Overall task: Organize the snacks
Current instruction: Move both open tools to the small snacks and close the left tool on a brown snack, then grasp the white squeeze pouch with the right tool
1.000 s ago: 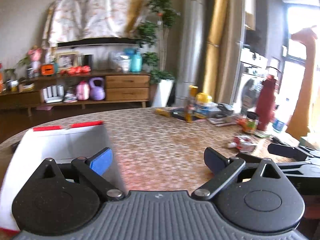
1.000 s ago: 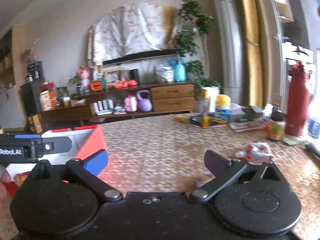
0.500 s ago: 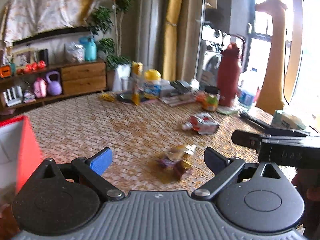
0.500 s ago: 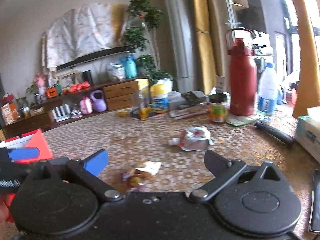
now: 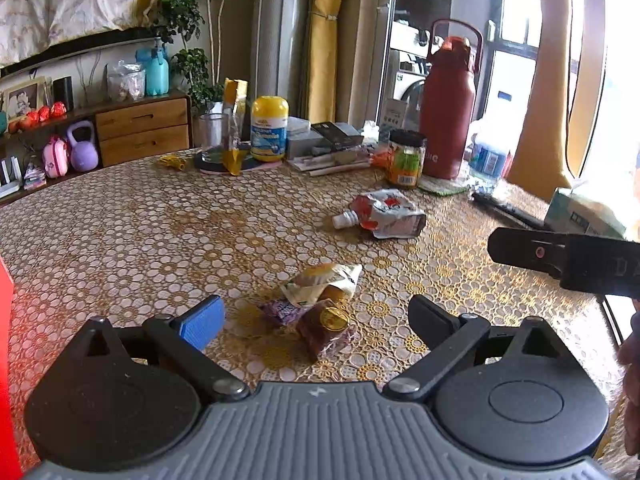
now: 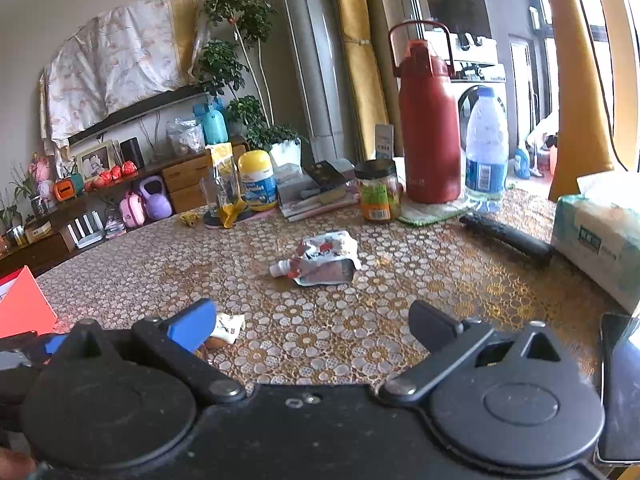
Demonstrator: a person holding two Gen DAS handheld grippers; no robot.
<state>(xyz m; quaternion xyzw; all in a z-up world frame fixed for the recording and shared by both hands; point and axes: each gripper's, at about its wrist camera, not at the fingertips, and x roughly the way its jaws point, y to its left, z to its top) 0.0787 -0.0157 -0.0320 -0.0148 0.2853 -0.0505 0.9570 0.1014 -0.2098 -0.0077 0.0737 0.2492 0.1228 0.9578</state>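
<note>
Left claw open, empty, hovering over wrapped snacks on table. Right claw open, empty. Spouted pouch lies beyond the snacks, toward red flask.

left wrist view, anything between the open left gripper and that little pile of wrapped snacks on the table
Nothing visible. The left gripper is open, and the wrapped snacks lie on the bare tablecloth right between its fingertips.
</note>
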